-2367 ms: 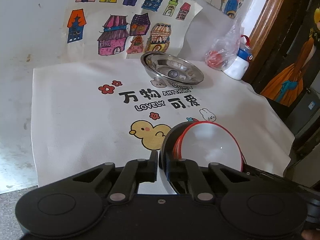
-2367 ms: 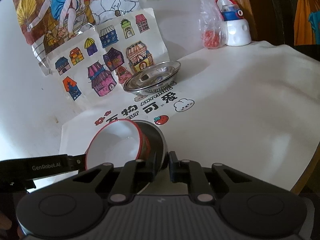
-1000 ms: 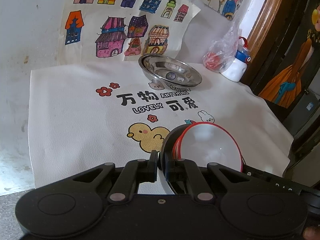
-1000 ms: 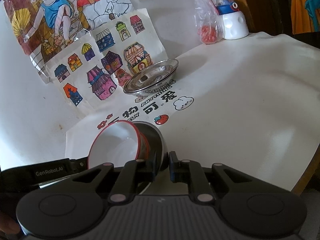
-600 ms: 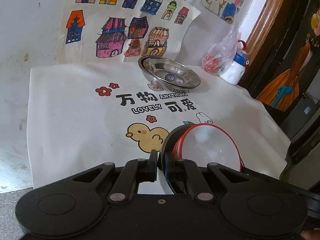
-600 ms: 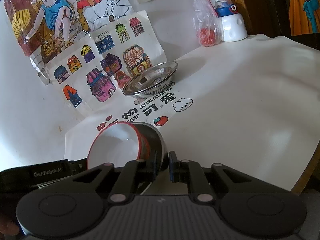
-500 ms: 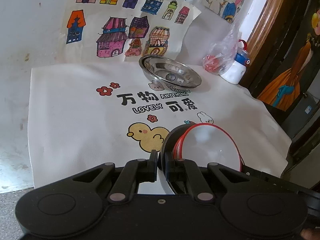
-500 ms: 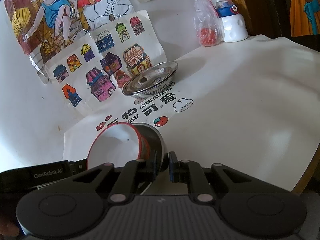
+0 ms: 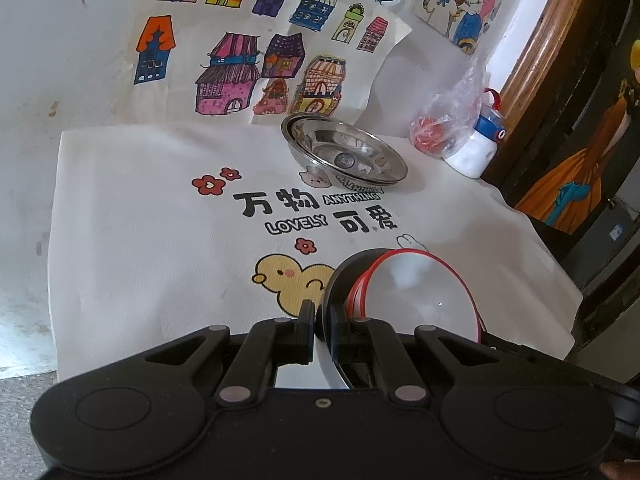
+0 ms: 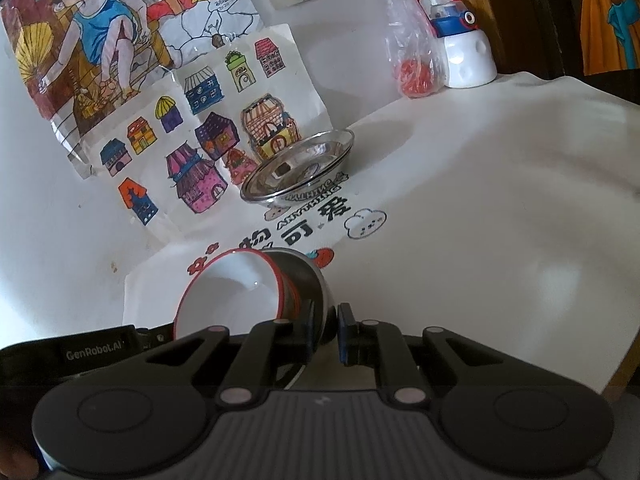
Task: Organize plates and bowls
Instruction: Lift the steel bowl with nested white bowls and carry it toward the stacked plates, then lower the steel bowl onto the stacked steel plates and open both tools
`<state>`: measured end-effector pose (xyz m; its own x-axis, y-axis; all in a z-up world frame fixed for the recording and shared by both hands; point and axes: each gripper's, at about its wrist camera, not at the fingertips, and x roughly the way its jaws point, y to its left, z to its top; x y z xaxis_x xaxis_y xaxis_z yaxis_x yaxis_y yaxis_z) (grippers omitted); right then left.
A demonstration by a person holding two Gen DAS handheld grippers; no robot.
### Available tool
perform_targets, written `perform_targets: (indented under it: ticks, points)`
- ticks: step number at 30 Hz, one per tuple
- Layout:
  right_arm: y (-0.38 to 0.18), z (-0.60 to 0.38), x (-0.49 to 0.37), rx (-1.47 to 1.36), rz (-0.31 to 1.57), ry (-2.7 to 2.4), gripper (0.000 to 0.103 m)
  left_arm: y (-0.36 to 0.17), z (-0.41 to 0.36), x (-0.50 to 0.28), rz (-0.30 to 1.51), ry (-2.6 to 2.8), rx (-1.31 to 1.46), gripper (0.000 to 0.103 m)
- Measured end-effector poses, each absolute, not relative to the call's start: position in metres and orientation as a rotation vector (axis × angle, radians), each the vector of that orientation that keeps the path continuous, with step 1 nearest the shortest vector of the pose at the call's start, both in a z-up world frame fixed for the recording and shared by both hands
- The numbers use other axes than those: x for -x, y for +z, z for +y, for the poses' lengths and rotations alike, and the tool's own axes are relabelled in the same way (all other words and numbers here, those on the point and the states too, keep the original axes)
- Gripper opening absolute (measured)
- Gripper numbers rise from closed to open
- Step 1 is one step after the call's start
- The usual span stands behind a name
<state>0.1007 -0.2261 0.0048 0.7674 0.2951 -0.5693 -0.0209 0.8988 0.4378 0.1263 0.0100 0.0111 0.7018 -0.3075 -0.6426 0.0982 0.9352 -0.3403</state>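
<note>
A steel bowl (image 9: 340,276) holds nested white bowls with red rims (image 9: 420,292). My left gripper (image 9: 322,320) is shut on the steel bowl's near rim, and my right gripper (image 10: 324,330) is shut on its opposite rim. The stack is tilted and held over the white printed cloth (image 9: 140,248). It also shows in the right wrist view: steel bowl (image 10: 308,276), white bowls (image 10: 228,292). Stacked shallow steel plates (image 9: 344,156) sit on the cloth's far side near the wall, seen too in the right wrist view (image 10: 300,168).
Children's drawings (image 9: 256,56) lean on the wall behind the plates. A plastic bag with red contents (image 9: 444,124) and a white and blue bottle (image 9: 476,152) stand at the far right corner. The table edge (image 10: 616,368) is to the right.
Both grippers keep hold of the bowl stack. The stack has shifted slightly over the cloth and tilted a little more in the right wrist view.
</note>
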Motion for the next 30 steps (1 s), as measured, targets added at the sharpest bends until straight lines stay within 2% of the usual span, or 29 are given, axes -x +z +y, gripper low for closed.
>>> perform_targets:
  ticks: [22, 30]
  points:
    - [0.008, -0.232, -0.195, -0.421, 0.661, 0.207, 0.013, 0.008, 0.003, -0.211, 0.767, -0.195, 0.359, 0.004]
    - [0.03, -0.234, -0.226, -0.406, 0.609, 0.215, 0.013, 0.024, 0.0, -0.239, 0.728, -0.187, 0.358, 0.004]
